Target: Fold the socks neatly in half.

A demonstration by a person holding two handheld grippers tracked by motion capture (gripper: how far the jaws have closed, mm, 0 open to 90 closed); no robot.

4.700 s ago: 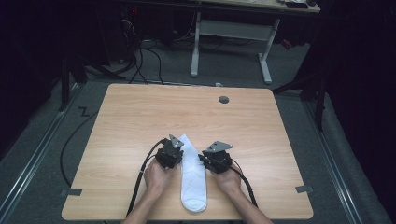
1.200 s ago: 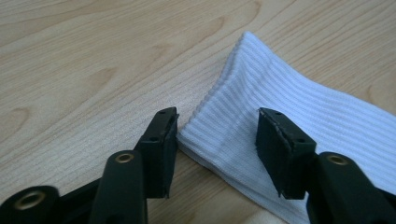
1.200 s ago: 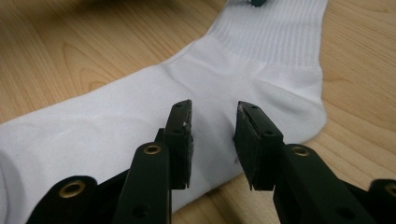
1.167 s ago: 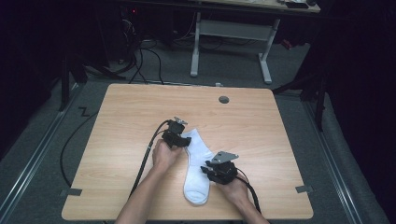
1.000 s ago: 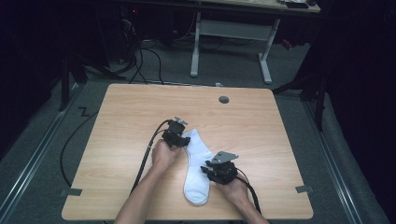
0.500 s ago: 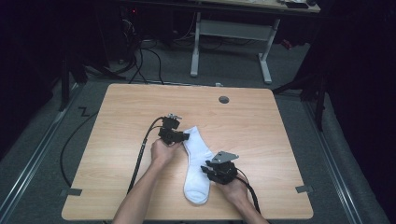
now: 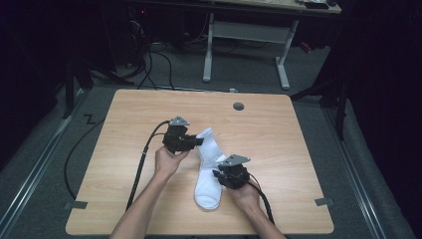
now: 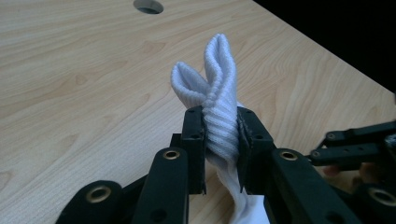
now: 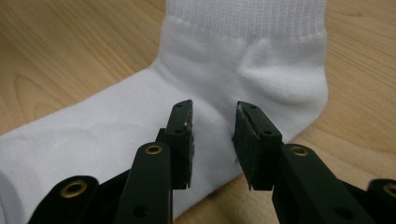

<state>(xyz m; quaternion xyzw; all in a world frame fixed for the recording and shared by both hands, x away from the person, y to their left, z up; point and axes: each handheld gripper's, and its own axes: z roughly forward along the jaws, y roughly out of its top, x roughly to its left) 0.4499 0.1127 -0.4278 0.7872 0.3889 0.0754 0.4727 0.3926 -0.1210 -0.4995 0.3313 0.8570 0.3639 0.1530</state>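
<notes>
Above the wooden surface [image 7: 298, 144] my left tongs [image 8: 222, 135], just closing, now lift the sock [image 8: 219, 93] cuff; right tongs [image 9: 212, 140] stay released over its heel.

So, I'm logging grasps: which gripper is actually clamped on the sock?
The left gripper: its jaws pinch the sock's ribbed cuff. The right gripper's jaws stand apart over the heel.
</notes>
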